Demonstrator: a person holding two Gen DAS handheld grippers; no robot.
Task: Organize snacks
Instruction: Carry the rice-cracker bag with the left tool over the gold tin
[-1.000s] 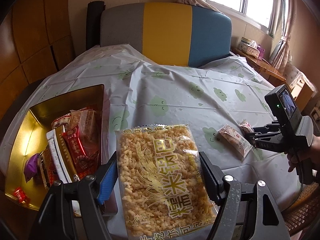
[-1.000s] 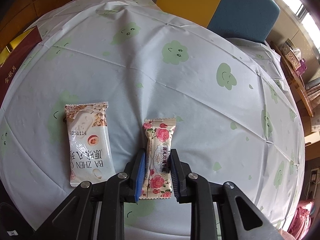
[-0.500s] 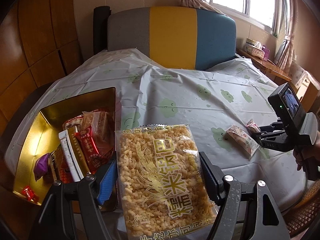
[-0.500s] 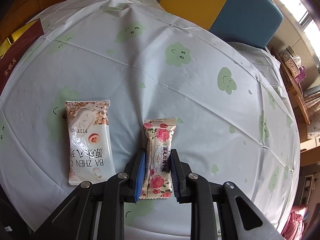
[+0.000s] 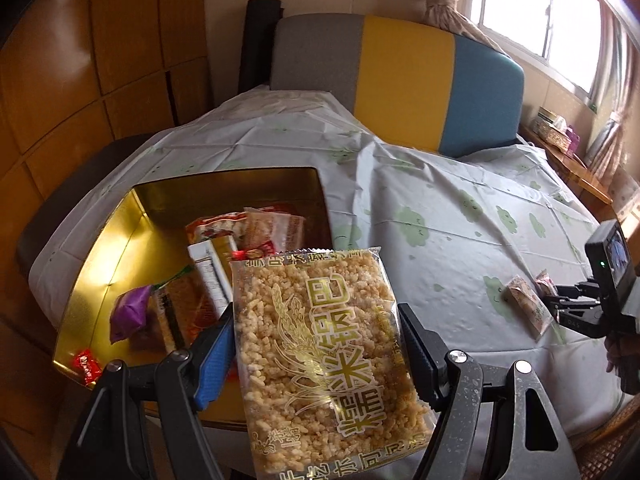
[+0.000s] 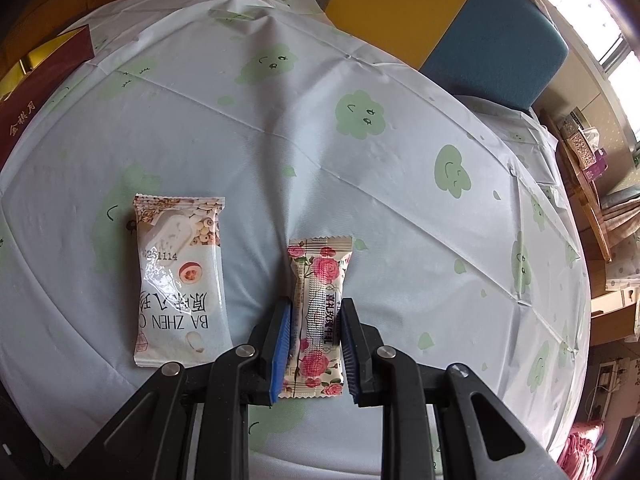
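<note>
Left hand-held gripper [image 5: 316, 354] clenches rice-cracker bag [image 5: 320, 356], now over gold tin [image 5: 108, 264] | right hand-held gripper [image 6: 314, 346] unchanged, clamping rose-print packet [image 6: 318, 312] on bench [image 6: 320, 140] | drop-in looks next

Rice bag [image 5: 320, 360]: lower edge running off the bottom of the frame.
Box [image 5: 108, 256]: near wall hiding behind the rice bag.
Rose packet [image 5: 545, 282]: too small to read.

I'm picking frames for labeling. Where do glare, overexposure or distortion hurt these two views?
Left wrist view: the window is blown out, and the gold box wall glares. Right wrist view: even light, small sheen on the white packet; fisheye bends the table edges.
</note>
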